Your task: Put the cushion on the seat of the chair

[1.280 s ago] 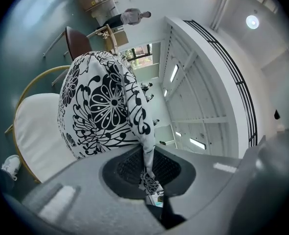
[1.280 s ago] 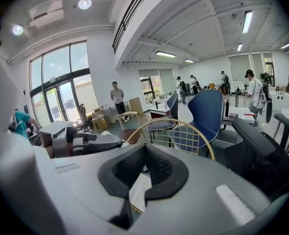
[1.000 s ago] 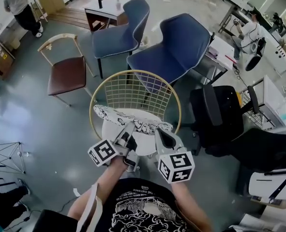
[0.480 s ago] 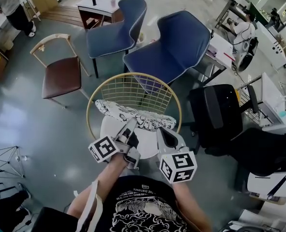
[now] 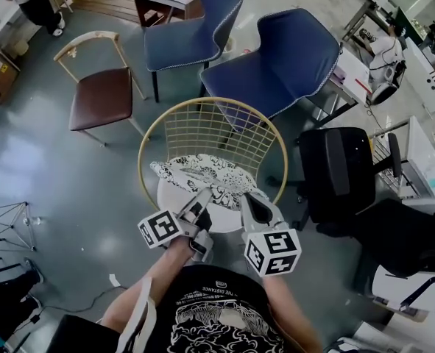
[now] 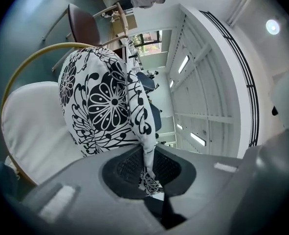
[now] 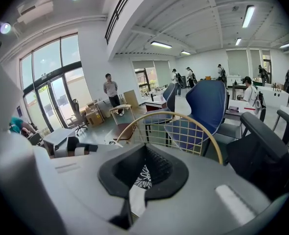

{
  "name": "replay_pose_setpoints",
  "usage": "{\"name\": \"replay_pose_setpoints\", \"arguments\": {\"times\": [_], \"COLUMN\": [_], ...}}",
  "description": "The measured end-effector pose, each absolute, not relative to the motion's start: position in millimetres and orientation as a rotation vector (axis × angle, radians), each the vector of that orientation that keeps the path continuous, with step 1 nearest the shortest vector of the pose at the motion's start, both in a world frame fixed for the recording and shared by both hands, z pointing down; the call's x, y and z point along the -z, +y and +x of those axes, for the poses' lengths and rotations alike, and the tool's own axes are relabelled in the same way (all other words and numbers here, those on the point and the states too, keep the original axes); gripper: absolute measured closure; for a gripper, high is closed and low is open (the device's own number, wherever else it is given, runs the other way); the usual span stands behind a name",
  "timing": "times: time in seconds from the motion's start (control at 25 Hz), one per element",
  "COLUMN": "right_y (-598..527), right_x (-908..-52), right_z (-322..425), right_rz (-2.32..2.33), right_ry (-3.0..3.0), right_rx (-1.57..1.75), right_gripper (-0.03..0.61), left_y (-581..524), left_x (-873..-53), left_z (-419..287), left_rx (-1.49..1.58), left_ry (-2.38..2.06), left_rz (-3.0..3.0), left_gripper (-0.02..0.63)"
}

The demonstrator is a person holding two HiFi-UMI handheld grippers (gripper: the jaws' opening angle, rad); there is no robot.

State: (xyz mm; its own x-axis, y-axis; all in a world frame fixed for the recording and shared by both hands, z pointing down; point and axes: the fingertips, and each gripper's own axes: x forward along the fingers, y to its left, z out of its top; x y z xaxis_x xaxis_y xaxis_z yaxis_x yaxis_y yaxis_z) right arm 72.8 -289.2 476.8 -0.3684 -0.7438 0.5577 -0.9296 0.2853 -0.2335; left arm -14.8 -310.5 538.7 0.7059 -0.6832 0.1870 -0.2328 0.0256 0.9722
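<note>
Cushion (image 5: 202, 175) black-white floral; chair (image 5: 217, 131) gold wire, seat (image 5: 174, 203) white.

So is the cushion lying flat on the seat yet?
Not flat: the cushion slants over the seat, its near edge pinched by the left gripper and right gripper.

Just beyond the left gripper (image 5: 202, 197) and right gripper (image 5: 249, 200), a gold wire-backed chair (image 5: 210, 132) is standing on the grey floor (image 5: 77, 190), its round white seat (image 5: 174, 201) seemingly touching the black-and-white floral cushion (image 5: 202, 173), while a brown-seated chair (image 5: 99, 98), a nearer blue chair (image 5: 280, 61) and a farther blue chair (image 5: 191, 39) are standing farther ahead.
</note>
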Motion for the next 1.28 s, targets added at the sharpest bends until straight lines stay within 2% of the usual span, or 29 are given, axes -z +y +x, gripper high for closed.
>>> {"name": "replay_pose_setpoints", "arguments": {"times": [1.28], "right_y": [-194.9], "right_x": [-578.6], "right_z": [49.8], "right_rz": [1.236], "right_ry": [-2.183], "right_rx": [-0.964], "right_gripper": [0.581], "left_y": [-146.5], "left_x": [-729.2], "left_z": [-46.8], "left_rx": [0.145], "left_ry": [-0.913], "left_rz": [1.259], "left_gripper": [0.584]}}
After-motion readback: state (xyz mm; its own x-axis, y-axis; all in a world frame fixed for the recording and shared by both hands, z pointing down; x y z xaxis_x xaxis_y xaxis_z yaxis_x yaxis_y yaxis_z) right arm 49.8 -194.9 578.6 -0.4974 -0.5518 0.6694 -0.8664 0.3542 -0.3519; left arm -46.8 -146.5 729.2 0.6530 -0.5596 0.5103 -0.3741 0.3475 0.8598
